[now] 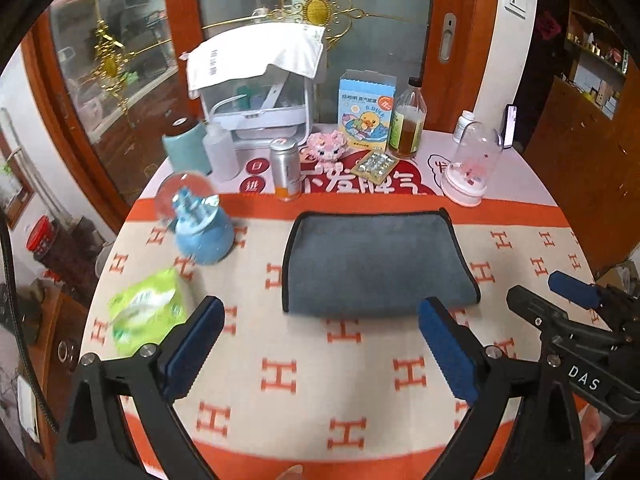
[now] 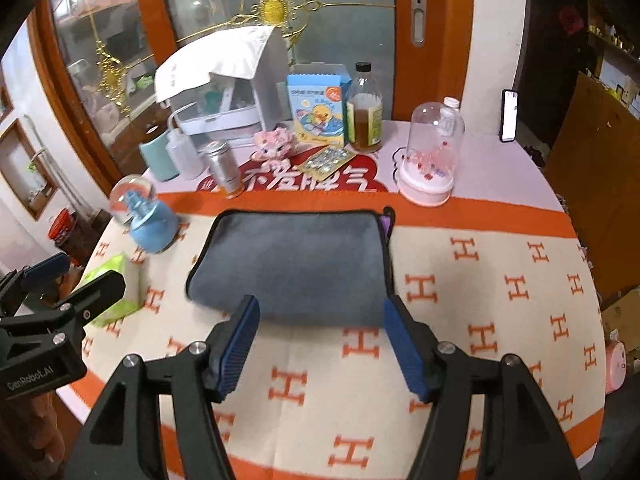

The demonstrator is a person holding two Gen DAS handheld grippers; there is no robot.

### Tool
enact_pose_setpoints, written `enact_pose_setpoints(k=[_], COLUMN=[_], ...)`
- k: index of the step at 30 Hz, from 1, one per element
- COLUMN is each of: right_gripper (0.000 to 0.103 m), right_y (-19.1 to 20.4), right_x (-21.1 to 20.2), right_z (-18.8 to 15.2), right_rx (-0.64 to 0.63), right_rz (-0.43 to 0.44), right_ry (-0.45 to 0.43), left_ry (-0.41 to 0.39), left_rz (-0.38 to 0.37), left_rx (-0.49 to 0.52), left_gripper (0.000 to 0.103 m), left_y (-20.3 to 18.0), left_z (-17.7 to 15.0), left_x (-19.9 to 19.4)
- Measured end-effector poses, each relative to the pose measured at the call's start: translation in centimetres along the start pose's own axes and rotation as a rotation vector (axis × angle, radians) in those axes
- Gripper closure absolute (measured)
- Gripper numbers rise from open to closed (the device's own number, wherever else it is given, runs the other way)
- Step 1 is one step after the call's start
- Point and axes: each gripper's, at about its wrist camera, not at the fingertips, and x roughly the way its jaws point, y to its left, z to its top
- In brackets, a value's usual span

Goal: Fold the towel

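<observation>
A grey towel [image 1: 376, 264] with a black edge lies folded flat on the orange-and-cream blanket [image 1: 320, 380]; it also shows in the right wrist view [image 2: 296, 264]. My left gripper [image 1: 322, 312] is open and empty, hovering just in front of the towel's near edge. My right gripper [image 2: 320, 312] is open and empty, its fingertips at the towel's near edge. The right gripper also shows at the right of the left wrist view [image 1: 560, 300], and the left gripper at the left of the right wrist view [image 2: 76, 276].
A blue snow globe [image 1: 200, 228], a green tissue pack [image 1: 148, 312], a silver can [image 1: 285, 168], a glass dome [image 1: 472, 168], a bottle [image 1: 408, 120], a box [image 1: 366, 112] and a white case [image 1: 260, 92] stand around and behind the towel.
</observation>
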Motion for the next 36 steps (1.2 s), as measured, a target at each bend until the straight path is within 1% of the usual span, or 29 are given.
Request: enact_pose_setpoints(k=[3, 8, 13, 17, 21, 25, 30, 36], right_gripper=[0.038, 0.038, 0.038, 0.038, 0.038, 0.038, 0.038, 0.038], right_y=[0.3, 0.8, 1.7, 2.3, 2.8, 2.7, 2.3, 2.1], right_x=[-1.5, -4.1, -6.4, -7.9, -8.7, -8.8, -9.4, -9.4], right_z=[-1.5, -3.5, -5.0, -6.2, -7.1, -7.7, -8.3, -8.7], right_rx=[0.003, -0.004, -0.031, -0.047, -0.068, -0.044, -0.019, -0.015], right_rz=[0.019, 0.031, 0.032, 0.035, 0.014, 0.023, 0.009, -0.004], right_ry=[0.005, -0.002, -0.031, -0.055, -0.079, -0.067, -0.074, -0.056], left_ry=[0.009, 0.004, 0.000, 0.011, 0.005, 0.009, 0.010, 0.014], left_rz=[0.009, 0.017, 0.023, 0.003, 0.012, 0.014, 0.022, 0.014], left_rx=[-0.010, 0.006, -0.005, -0.010, -0.012, -0.018, -0.011, -0.003], left_gripper=[0.006, 0.006, 0.006, 0.006, 0.006, 0.006, 0.006, 0.006], left_y=[0.0, 0.0, 0.3, 0.1, -0.1, -0.2, -0.5, -1.0], left_z=[-1.8, -4.5, -6.2, -7.3, -8.0, -8.4, -8.6, -8.8], left_x=[-1.6, -4.3, -6.2, -7.0, -7.5, -7.7, -7.8, -7.8])
